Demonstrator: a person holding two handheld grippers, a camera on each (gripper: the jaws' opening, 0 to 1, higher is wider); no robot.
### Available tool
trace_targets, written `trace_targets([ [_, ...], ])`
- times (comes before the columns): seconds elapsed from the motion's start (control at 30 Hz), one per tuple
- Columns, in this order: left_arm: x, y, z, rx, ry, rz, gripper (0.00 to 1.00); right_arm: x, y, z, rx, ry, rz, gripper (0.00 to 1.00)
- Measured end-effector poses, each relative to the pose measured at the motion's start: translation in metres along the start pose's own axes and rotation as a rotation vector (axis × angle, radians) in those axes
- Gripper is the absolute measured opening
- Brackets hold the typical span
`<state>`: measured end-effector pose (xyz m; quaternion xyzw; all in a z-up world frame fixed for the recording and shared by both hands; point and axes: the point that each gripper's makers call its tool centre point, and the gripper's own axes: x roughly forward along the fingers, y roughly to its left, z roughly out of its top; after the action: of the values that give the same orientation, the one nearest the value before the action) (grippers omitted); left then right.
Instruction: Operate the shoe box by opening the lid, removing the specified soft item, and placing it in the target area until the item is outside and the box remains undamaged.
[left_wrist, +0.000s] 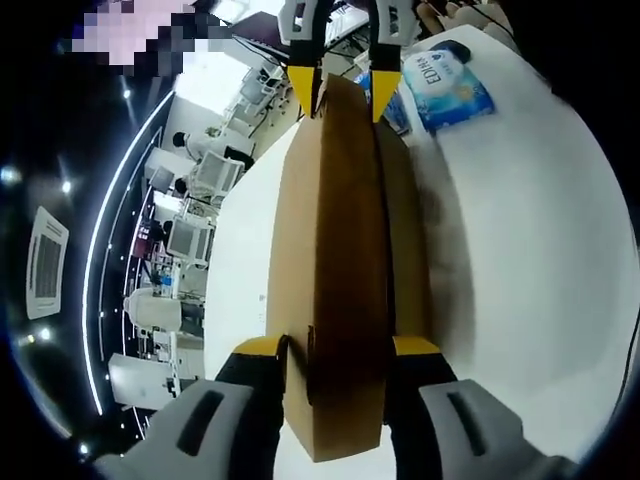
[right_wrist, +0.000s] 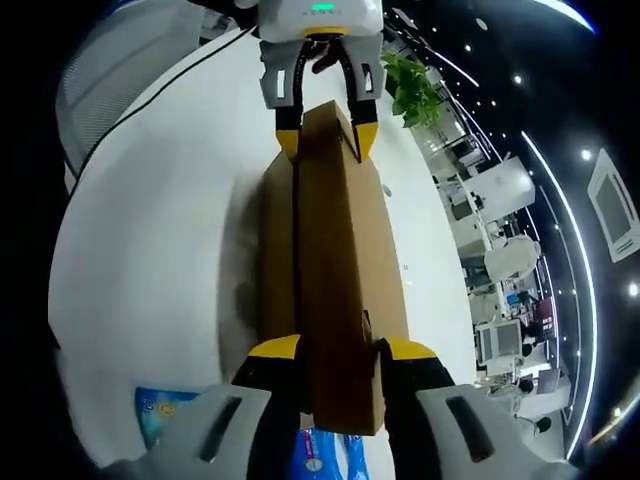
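Observation:
The brown cardboard shoe box (left_wrist: 405, 230) lies lengthwise on the white table (left_wrist: 530, 250). Its lid (left_wrist: 335, 270) stands on edge above it. My left gripper (left_wrist: 338, 347) is shut on the lid's near end. My right gripper (left_wrist: 340, 95) is shut on the far end, facing me. In the right gripper view the lid (right_wrist: 335, 260) runs from my right gripper (right_wrist: 338, 350) to the left gripper (right_wrist: 325, 135), with the box body (right_wrist: 277, 250) beside it. A blue soft pack (left_wrist: 450, 85) lies on the table past the box's far end. The box's inside is hidden.
A second blue pack (left_wrist: 392, 105) lies next to the first, and both blue packs (right_wrist: 165, 415) sit near my right gripper. A person's hand (left_wrist: 450, 15) shows behind the packs. A green plant (right_wrist: 415, 85) and office desks (left_wrist: 190, 240) stand beyond the table (right_wrist: 160, 230).

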<state>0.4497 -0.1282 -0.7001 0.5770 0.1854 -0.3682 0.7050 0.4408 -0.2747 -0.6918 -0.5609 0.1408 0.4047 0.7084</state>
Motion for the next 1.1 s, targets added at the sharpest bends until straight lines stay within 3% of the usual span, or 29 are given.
trace_targets([
  [0.17,0.000,0.003,-0.001,-0.012,-0.003,-0.001,0.41,0.000,0.000,0.000,0.001,-0.003,0.002,0.28],
  [0.33,-0.002,0.009,0.000,-0.050,-0.012,0.003,0.53,0.001,0.002,-0.001,0.004,0.001,0.015,0.28],
  [0.63,0.001,-0.004,-0.002,-0.056,-0.013,-0.026,0.56,0.004,0.006,-0.004,0.001,0.010,0.026,0.24],
  [1.1,0.009,-0.027,-0.009,-0.060,-0.003,-0.064,0.57,0.012,0.020,-0.003,0.028,0.021,0.073,0.39],
])
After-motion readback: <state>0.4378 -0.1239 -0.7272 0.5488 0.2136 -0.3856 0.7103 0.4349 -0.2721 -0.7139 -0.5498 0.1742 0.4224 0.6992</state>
